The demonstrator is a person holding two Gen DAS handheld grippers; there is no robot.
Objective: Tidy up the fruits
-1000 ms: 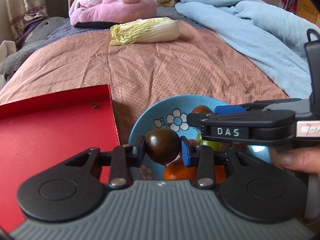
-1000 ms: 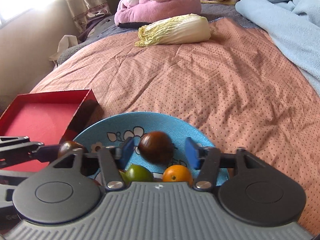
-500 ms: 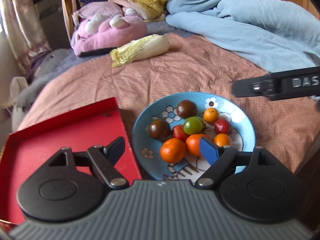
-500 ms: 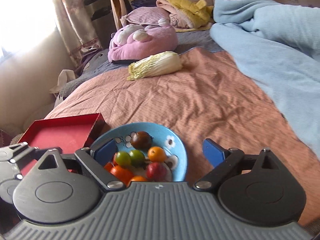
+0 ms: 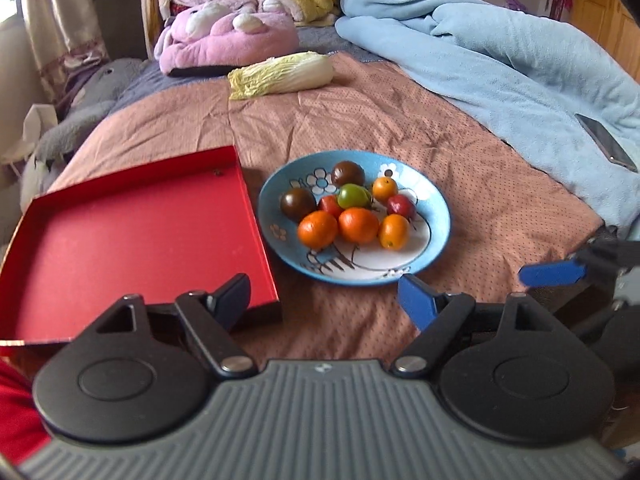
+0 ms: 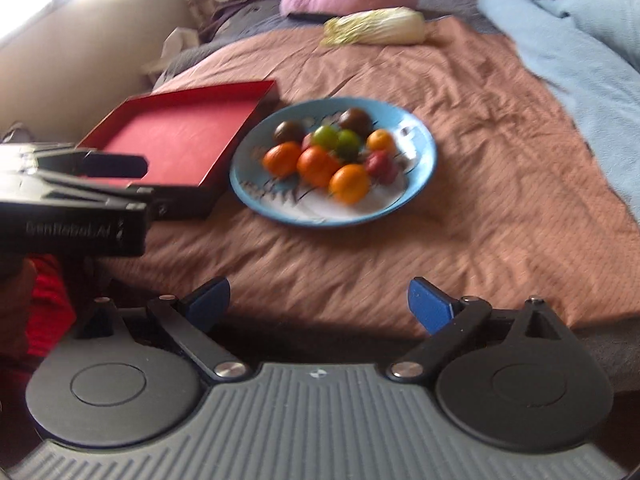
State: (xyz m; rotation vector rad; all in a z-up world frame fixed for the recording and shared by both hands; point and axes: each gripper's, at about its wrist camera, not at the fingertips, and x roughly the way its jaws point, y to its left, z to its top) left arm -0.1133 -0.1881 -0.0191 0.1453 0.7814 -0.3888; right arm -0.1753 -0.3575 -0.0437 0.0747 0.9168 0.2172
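The fruits point(image 5: 352, 208) are all piled in the blue plate point(image 5: 436, 200), beside the red tray point(image 5: 132, 236), which is bare. Nothing is held by the left gripper point(image 5: 324, 294) or right gripper point(image 6: 318, 300); both jaws are spread wide. The sorting looks done, so probably nothing more needs picking.

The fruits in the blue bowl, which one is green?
The green tomato in the middle of the blue bowl. It sits between a dark brown tomato and the orange fruits; it is the only green one in the left wrist view.
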